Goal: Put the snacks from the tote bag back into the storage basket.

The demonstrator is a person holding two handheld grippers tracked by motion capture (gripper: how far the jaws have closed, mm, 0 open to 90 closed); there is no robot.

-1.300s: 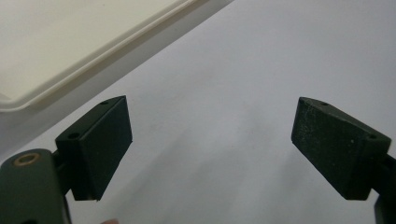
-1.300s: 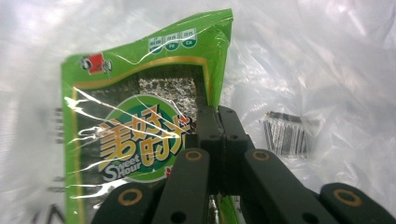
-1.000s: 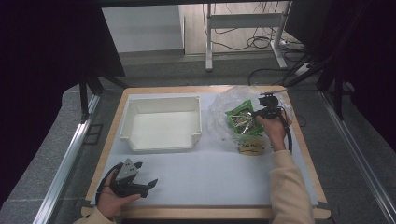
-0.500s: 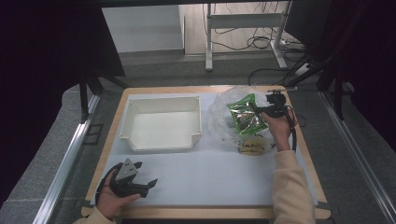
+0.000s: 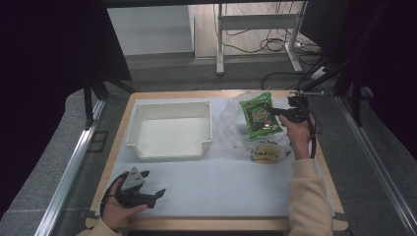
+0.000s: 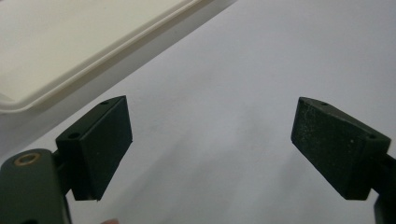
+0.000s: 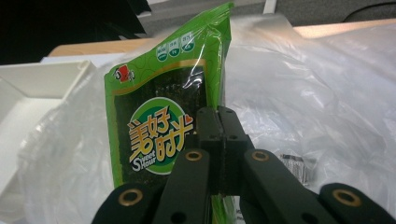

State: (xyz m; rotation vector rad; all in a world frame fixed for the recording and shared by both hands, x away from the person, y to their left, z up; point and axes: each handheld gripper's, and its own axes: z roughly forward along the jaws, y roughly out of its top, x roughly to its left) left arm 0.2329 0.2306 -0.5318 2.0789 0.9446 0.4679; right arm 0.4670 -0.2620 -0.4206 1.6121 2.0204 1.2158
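High view first: the right gripper (image 5: 281, 112) is clamped on a green snack packet (image 5: 259, 116), which hangs lifted above a crumpled clear plastic bag (image 5: 236, 129) at the far right of the surface (image 5: 221, 191). Compared with a second ago the packet sits higher and more upright, out of the bag's folds instead of lying among them, so the pull-out looks nearly finished. A yellowish item (image 5: 265, 153) remains inside the bag, nearer the person. The white tray (image 5: 169, 129) stands just beside the bag, to its left, with nothing in it; it seems the likely place for the packet next, though that is only a judgement. The left gripper (image 5: 150, 195) rests low at the near left corner, well apart from the bag, much where it was before.

Left gripper view: the two black jaws stand wide apart with nothing between them, over bare white surface, and the tray's rim (image 6: 93, 60) crosses the upper left.

Right gripper view: the jaws are pressed together on the packet's (image 7: 159, 126) edge, which stands upright in front of the camera, its printed face turned leftward. The clear bag (image 7: 317, 102) billows behind and to the right, and a corner of the tray (image 7: 37, 84) shows at the left.
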